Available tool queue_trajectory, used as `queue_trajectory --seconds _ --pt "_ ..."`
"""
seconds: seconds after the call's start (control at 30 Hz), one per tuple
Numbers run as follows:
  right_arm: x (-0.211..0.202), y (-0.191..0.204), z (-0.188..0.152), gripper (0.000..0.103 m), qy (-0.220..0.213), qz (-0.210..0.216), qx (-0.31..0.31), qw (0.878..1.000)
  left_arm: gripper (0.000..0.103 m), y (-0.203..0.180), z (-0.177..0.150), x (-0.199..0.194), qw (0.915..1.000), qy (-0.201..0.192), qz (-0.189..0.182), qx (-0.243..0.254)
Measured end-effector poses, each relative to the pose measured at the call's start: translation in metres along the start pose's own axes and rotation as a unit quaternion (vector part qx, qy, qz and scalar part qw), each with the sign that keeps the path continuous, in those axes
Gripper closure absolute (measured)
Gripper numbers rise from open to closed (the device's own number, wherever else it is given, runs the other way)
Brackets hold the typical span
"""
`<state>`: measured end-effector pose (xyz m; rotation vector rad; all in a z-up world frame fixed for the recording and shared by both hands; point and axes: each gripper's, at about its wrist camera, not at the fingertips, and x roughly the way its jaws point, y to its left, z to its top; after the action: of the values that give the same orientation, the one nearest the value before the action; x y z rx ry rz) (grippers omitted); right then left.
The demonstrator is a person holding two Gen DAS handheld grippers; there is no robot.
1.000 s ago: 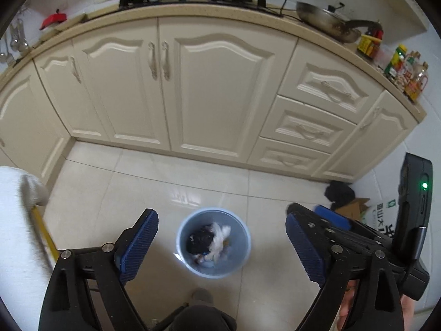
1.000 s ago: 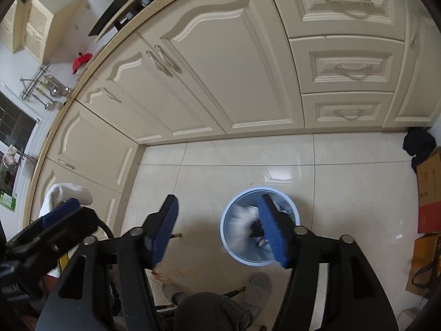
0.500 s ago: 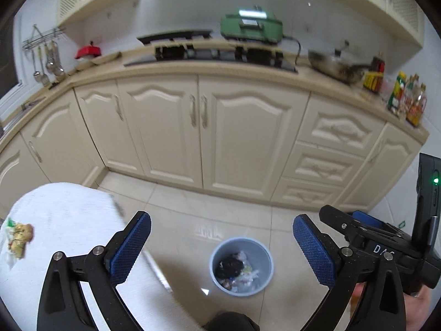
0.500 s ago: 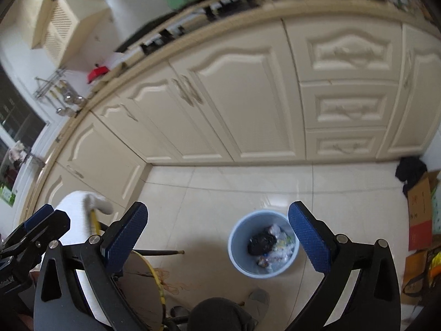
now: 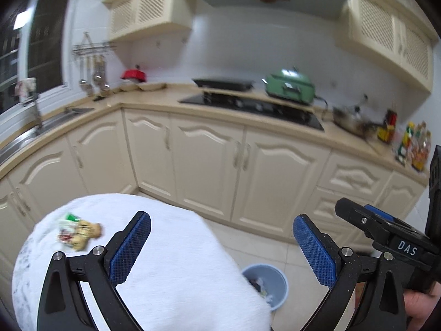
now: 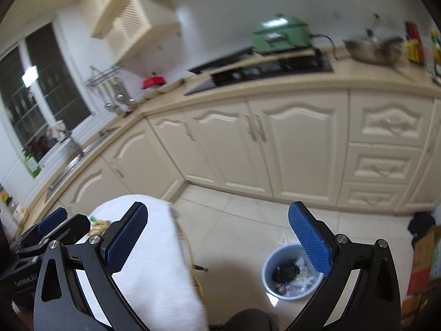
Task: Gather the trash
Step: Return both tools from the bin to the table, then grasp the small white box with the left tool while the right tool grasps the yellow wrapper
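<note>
A blue trash bin (image 6: 292,271) with dark and white rubbish inside stands on the tiled floor; it also shows in the left wrist view (image 5: 271,285), partly hidden by the table. A crumpled wrapper with food scraps (image 5: 78,231) lies on the white-covered round table (image 5: 171,264), left of my left gripper (image 5: 223,251). The left gripper is open and empty above the table. My right gripper (image 6: 217,241) is open and empty, raised above the floor between the table (image 6: 154,270) and the bin. The wrapper (image 6: 99,224) shows small in the right wrist view.
Cream kitchen cabinets (image 5: 209,165) run along the back with a black hob (image 5: 253,104), a green appliance (image 5: 289,87) and a pan (image 5: 350,121) on the counter. Cardboard boxes (image 6: 421,259) and a dark bag (image 6: 420,222) stand at the right.
Both grippers have risen and tilted up from the bin towards the counter. The right gripper's jaws have opened wider. The white table has come into view under the left gripper.
</note>
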<state>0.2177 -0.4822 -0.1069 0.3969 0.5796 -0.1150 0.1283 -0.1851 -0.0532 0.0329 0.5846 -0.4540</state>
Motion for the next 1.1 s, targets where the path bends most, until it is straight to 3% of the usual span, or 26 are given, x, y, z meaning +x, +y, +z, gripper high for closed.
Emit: queue_trajectory --seconds 0.23,0.5,0.77,1.1 --pt "-0.016 0.081 -0.001 0.0 -0.017 0.044 -0.068 0.997 0.001 0.058 -0.034 -0.09 0.9969 -0.046 0.049 -0.042" --pt "-0.016 0.154 -0.014 0.0 -0.019 0.087 -0.122 0.989 0.001 0.106 -0.076 -0.149 0.9892 -0.059 0.105 -0.085" --pt "-0.006 0.212 -0.031 0.0 -0.008 0.114 -0.17 0.979 0.001 0.137 -0.098 -0.171 0.9793 -0.059 0.157 -0.113" --pt "0.038 0.257 -0.049 0.0 0.027 0.125 -0.213 0.969 0.001 0.172 -0.099 -0.125 0.9711 -0.008 0.188 -0.146"
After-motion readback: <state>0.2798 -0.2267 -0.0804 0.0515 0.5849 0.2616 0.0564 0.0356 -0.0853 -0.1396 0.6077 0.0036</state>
